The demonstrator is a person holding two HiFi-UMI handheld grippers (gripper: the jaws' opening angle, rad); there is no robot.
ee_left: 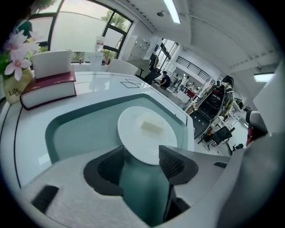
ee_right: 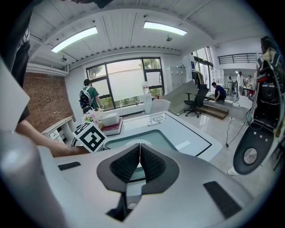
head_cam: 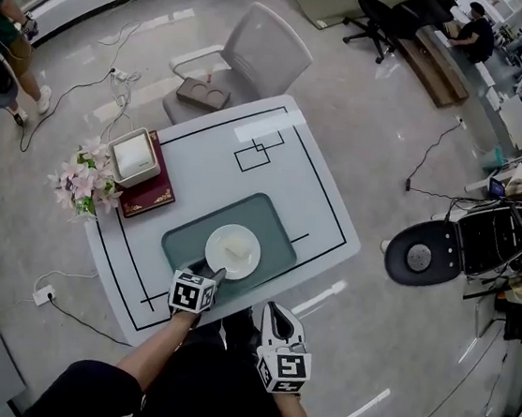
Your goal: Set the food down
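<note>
The food [head_cam: 235, 246], a pale block, lies in the middle of the white plate [head_cam: 216, 258]. The plate sits flat on the teal mat [head_cam: 187, 234] on the desk [head_cam: 311, 200]. The left gripper [head_cam: 208, 269] is released: its jaws stand wide apart, with the plate's near rim between them and unpressed. The right gripper [head_cam: 273, 307] is clenched on nothing and is held off the desk's edge, nearer the person than the plate. Beyond the plate to the left are a red book [head_cam: 152, 195] with a white box [head_cam: 133, 155] on it and, beside them, pink flowers [head_cam: 83, 181].
</note>
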